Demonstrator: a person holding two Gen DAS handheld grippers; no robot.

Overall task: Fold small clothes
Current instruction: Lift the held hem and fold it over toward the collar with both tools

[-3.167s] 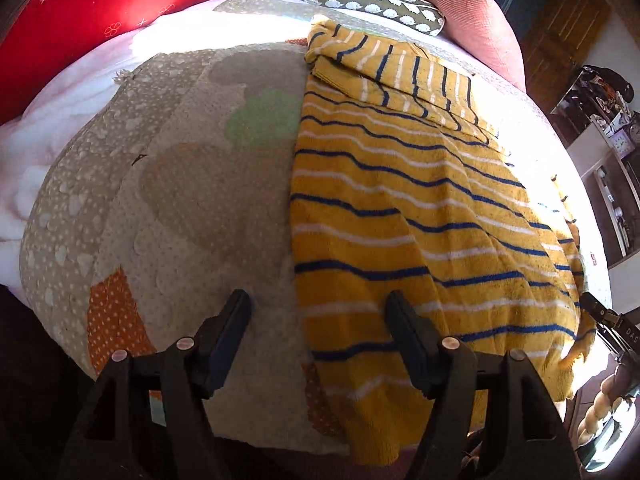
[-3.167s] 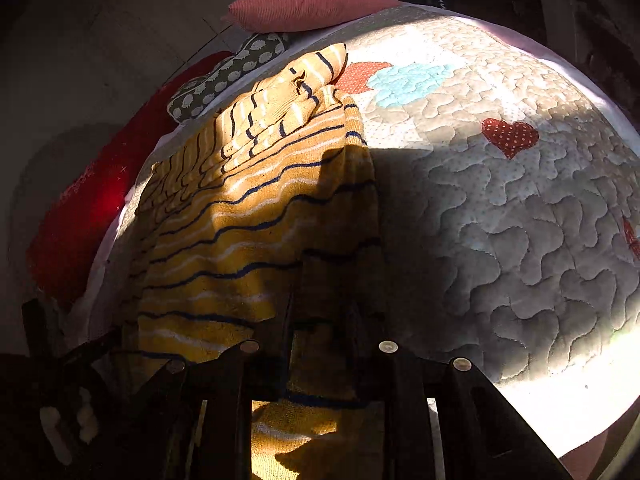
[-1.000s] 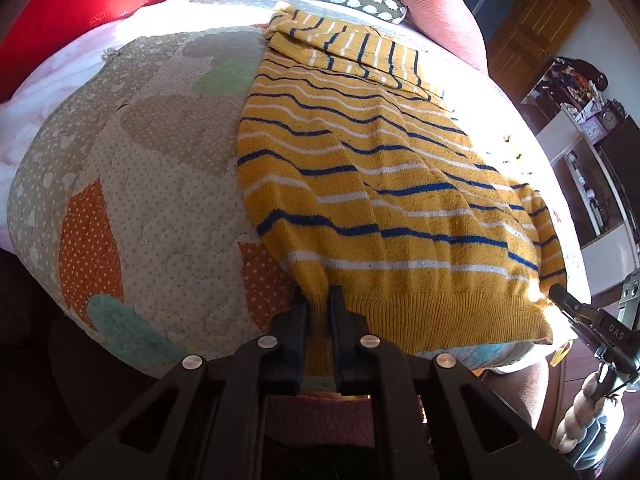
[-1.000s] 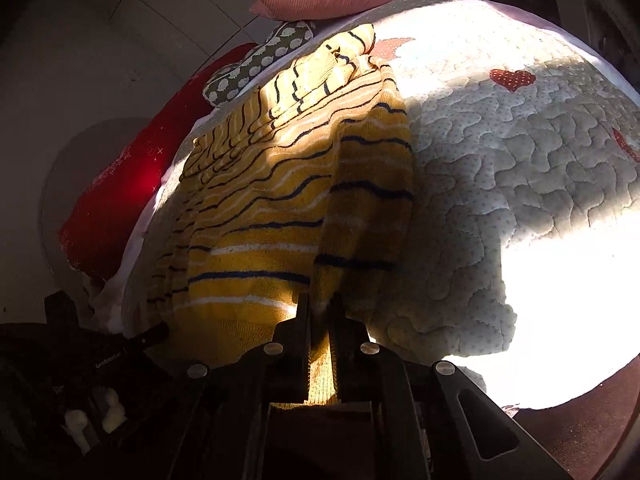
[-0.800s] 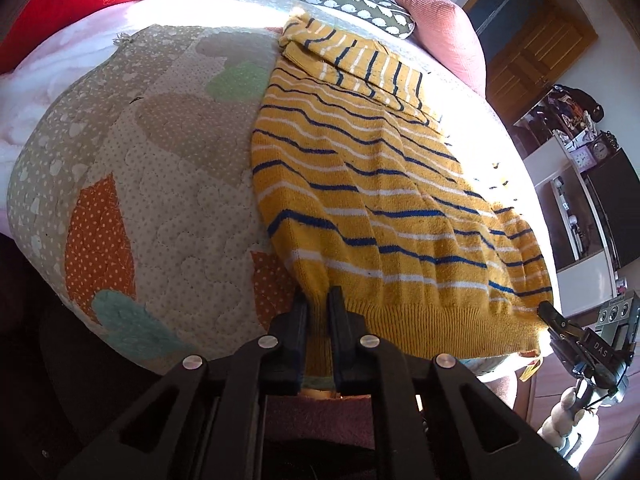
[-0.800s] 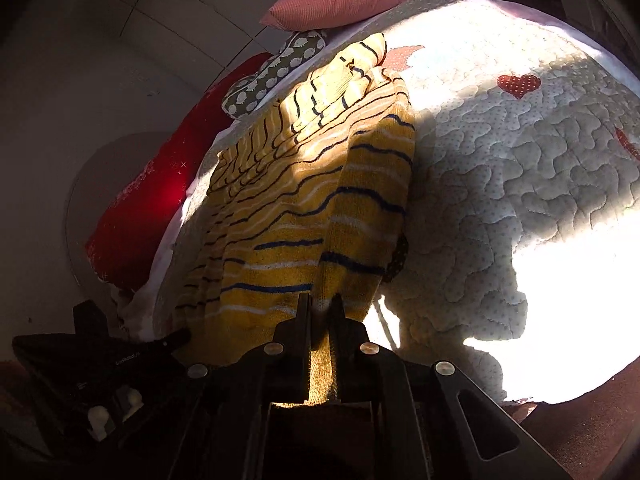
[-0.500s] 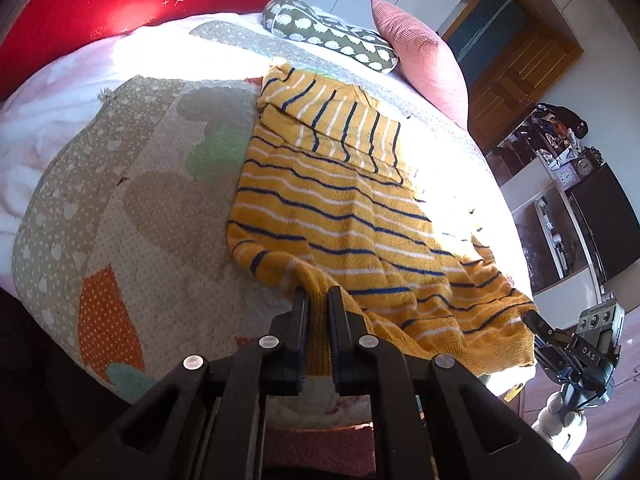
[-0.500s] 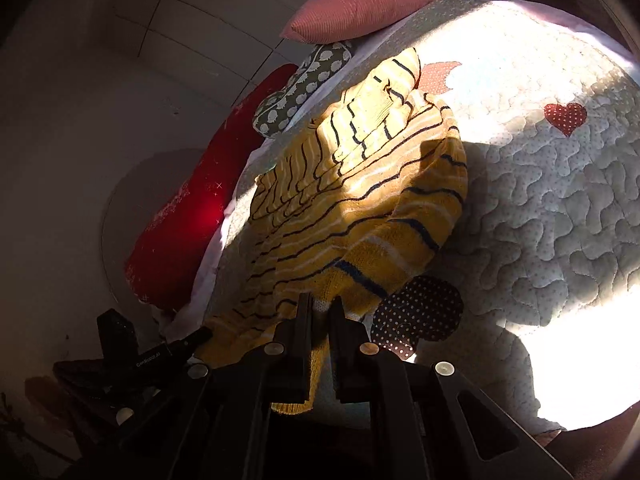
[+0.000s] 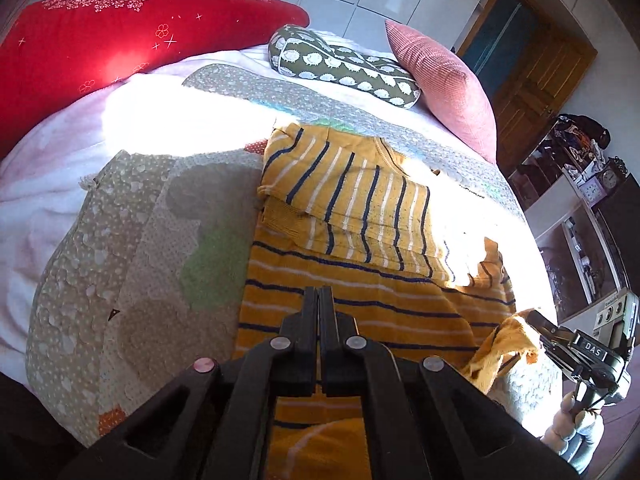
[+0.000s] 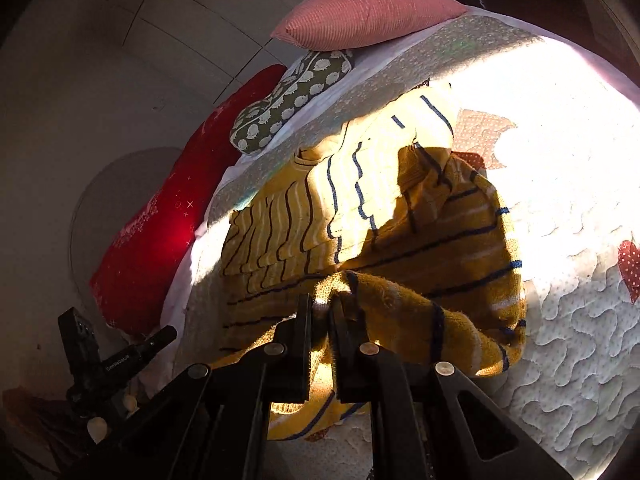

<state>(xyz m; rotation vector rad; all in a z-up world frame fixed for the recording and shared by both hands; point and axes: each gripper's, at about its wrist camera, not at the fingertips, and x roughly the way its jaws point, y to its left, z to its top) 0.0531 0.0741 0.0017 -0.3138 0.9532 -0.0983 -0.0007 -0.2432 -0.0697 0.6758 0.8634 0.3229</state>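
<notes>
Yellow striped sweater (image 10: 420, 240) hem pinched in right gripper (image 10: 321, 312) jaws, lifted over itself.

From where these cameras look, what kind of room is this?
Most likely a bedroom: a bed under a patchwork quilt, pillows along its head, and a yellow striped sweater being folded on top.

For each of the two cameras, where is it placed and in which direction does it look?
Left wrist: on the left gripper, looking down along its shut fingers at the yellow knitted sweater with blue and white stripes on the quilted patchwork bedspread; the right gripper shows at the right edge.
Right wrist: on the right gripper, shut on the sweater's hem; the left gripper shows lower left.
Shared: sweater, bedspread, pink ribbed cushion, red pillow.
</notes>
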